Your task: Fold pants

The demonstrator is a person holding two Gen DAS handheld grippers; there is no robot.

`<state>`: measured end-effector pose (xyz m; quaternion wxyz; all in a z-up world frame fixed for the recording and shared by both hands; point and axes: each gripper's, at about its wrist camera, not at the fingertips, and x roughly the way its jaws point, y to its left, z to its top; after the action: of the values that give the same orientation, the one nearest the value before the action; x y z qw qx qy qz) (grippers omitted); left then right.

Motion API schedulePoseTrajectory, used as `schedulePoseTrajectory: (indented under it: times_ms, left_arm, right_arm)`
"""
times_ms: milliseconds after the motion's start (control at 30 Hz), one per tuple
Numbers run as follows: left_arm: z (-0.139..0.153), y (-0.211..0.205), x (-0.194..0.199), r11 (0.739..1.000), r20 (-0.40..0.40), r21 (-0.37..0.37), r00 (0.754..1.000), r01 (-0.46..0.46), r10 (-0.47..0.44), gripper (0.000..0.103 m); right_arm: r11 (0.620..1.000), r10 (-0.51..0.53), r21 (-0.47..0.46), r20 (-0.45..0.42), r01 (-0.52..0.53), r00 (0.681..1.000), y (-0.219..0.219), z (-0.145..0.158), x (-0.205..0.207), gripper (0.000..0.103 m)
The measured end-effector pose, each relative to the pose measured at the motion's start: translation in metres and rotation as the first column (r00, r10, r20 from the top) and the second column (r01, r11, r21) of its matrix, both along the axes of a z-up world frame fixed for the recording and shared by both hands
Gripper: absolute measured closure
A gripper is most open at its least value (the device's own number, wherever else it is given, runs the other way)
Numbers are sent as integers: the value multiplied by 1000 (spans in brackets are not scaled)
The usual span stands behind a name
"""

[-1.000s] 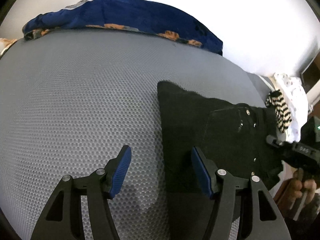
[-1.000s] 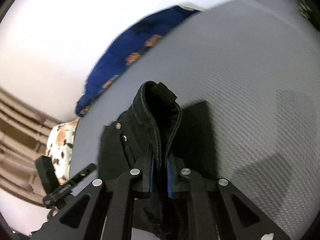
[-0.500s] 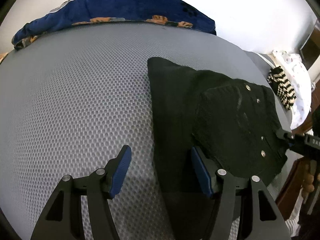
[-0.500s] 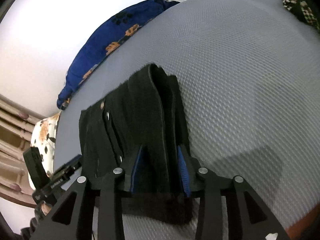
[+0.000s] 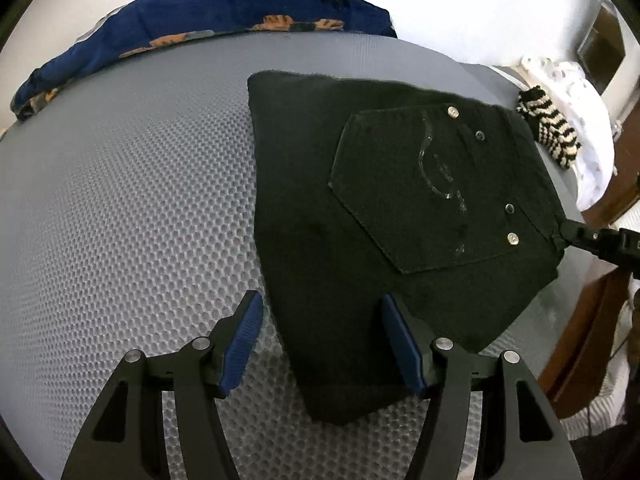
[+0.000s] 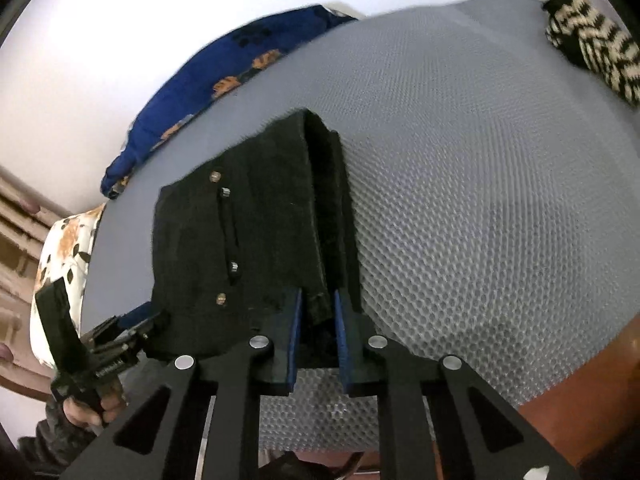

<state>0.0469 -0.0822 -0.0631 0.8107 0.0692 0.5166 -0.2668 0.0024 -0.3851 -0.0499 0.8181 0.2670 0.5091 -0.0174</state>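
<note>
Left wrist view first: you're hanging your left claw (image 5: 322, 344) wide apart and gripping nothing, with one blue pad over the grey mesh bed (image 5: 132, 208) and the other over the near edge of the black pants (image 5: 360, 184). The pants are lying folded into a flat block, back pocket up, right of centre. At their far right corner your right claw (image 5: 568, 236) is touching the cloth. Left of the pants you're getting plenty of bare mesh for working; the blue printed blanket (image 5: 208, 20) is lining the far edge, and a striped cloth (image 5: 548, 128) is sitting well apart at the right.

Right wrist view: your right claw (image 6: 316, 320) has just been closing and is now pinching narrow on a standing fold of the pants (image 6: 248, 240). The bed's edge is running close beneath that claw, so you're working tight there. By my reading you're finishing the fold; next you're needing to lay that ridge flat, then let go.
</note>
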Motion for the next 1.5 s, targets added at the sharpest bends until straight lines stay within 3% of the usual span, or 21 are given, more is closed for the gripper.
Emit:
schedulePoseTrajectory:
  times_ms: [167,367,833,1133,1267,1500]
  left_arm:
    - [0,-1,2,1000,-5,0,1000,-2,2,39]
    - [-1,0,-2,1000,6,7,1000,-8,8,39]
    - [12,11,0,999,44,7,998,-41,40,39]
    - [14,49,36,975,-112,-160,984,-155,138,39]
    - [8,53,47,965,-186,-207,975,-163,125,39]
    - [-5,45,58,949,-294,-280,954,-148,62,39]
  right_arm:
    - [998,-31,57,-21,32,999,-10,-14,1,89]
    - [998,-31,52,-26,33,999,-6,-12,2,88]
    - [1000,25,-18,-39,-26,999,-11,0,21,61]
    - [998,54,14,-30,-54,998,-18,-2,37,50]
    - [995,84,49,-39,-82,996,-23,-10,47,50]
    - [970,124,214,-31,-114,992,-46,-30,59,47]
